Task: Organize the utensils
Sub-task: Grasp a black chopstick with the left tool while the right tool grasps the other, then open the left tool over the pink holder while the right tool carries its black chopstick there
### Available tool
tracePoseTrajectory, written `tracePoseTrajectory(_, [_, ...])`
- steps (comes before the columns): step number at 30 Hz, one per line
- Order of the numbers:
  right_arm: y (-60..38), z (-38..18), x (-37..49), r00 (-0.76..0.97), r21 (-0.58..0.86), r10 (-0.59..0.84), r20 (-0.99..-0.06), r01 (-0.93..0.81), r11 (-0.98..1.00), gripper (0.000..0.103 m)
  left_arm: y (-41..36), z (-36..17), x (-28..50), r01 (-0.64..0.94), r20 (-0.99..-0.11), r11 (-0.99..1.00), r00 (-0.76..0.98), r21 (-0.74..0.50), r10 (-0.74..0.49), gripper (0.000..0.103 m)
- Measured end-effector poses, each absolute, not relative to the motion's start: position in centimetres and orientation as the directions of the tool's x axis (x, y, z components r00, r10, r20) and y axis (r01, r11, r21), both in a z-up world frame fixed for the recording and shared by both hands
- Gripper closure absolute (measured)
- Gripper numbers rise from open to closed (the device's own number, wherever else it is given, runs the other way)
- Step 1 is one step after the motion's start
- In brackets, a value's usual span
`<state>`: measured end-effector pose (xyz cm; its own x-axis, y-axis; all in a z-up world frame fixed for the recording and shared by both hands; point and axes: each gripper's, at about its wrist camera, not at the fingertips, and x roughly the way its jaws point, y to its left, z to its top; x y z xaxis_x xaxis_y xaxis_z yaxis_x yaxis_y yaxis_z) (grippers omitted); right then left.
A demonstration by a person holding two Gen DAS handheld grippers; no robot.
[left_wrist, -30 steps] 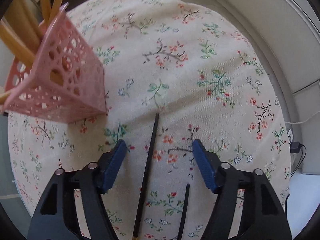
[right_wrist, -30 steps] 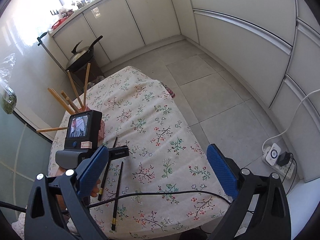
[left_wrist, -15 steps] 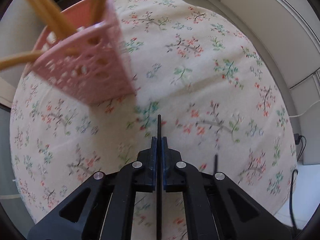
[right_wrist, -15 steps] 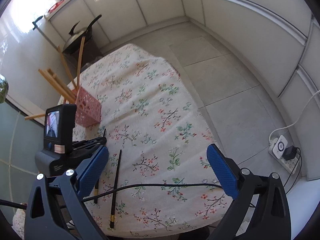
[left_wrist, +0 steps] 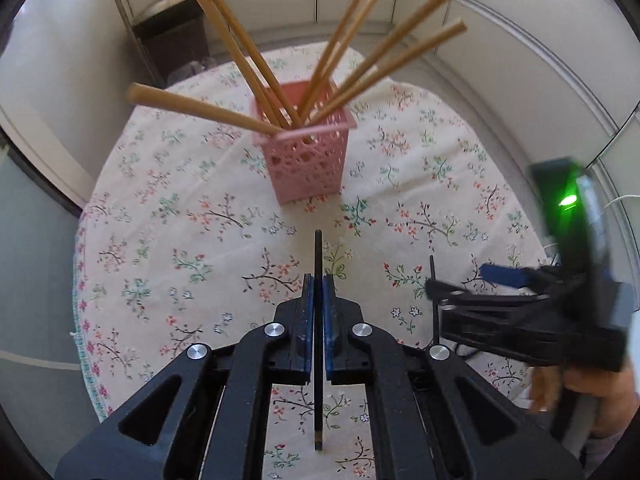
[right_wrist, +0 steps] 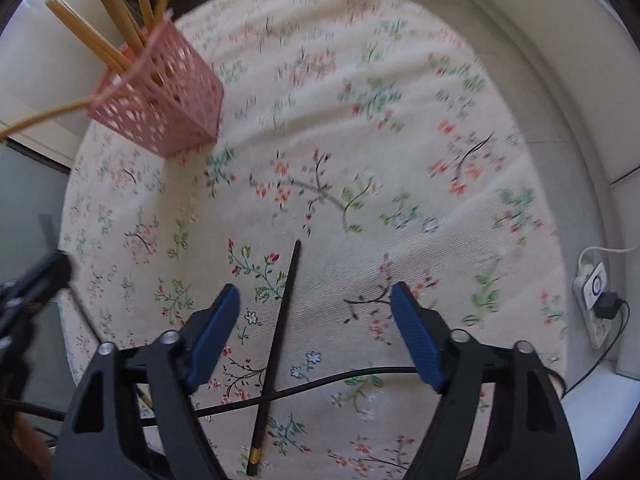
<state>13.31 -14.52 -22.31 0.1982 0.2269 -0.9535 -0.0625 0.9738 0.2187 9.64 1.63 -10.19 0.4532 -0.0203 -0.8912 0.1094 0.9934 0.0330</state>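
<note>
The left gripper (left_wrist: pixel 316 280) is clamped on a black chopstick (left_wrist: pixel 318 248), the pink basket (left_wrist: pixel 306 156) at twelve o'clock. The right gripper (right_wrist: pixel 314 312) straddles the second chopstick (right_wrist: pixel 280 320), jaws apart. Splayed wooden chopsticks (left_wrist: pixel 240 46) could block insertion or tip the basket.

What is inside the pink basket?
Wooden chopsticks stand in the pink basket, fanning out above its rim. Their lower ends and the basket's floor are mostly hidden by its perforated walls.
</note>
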Motion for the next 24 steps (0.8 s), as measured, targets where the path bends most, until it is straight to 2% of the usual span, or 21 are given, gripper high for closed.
tracePoseTrajectory(1, [-13.8, -22.7, 13.2, 0.191, 0.204, 0.214, -0.958, -0.069, 0.976, 0.041, 1.9, -9.6, 9.4, 0.107, -0.885, 0.994, 0.466, 0.031, -0.023, 0.099])
tracePoseTrajectory(3, [-12.2, -22.9, 12.8, 0.227, 0.134, 0.153, -0.962, -0.095, 0.986, 0.045, 2.3, -9.0, 9.3, 0.100, -0.873, 0.995, 0.486, 0.028, -0.024, 0.099])
tracePoseTrajectory(5, [-11.1, -22.8, 12.3, 0.251, 0.120, 0.145, -0.957, -0.111, 0.987, 0.055, 2.7, -8.3, 9.1, 0.091, -0.859, 0.995, 0.512, 0.028, -0.022, 0.099])
tracePoseTrajectory(7, [-10.5, -22.6, 12.1, 0.251, 0.172, 0.196, -0.948, -0.116, 0.978, 0.090, 3.1, -7.3, 8.7, 0.085, -0.844, 0.996, 0.537, 0.028, -0.022, 0.099])
tracePoseTrajectory(8, [-10.4, -22.5, 12.0, 0.254, 0.185, 0.209, -0.944, -0.115, 0.976, 0.095, 3.4, -6.8, 8.5, 0.083, -0.838, 0.996, 0.544, 0.024, -0.025, 0.099])
tracePoseTrajectory(13, [-11.0, -21.3, 10.9, 0.339, 0.228, 0.251, -0.907, -0.106, 0.968, 0.098, 4.2, -5.8, 8.0, 0.068, -0.812, 0.998, 0.583, 0.011, -0.030, 0.099])
tracePoseTrajectory(24, [-13.2, -8.9, 5.8, 0.640, 0.264, 0.338, -0.691, -0.212, 0.941, 0.098, 4.9, -1.2, 5.3, 0.058, -0.709, 0.997, 0.701, -0.053, -0.079, 0.099])
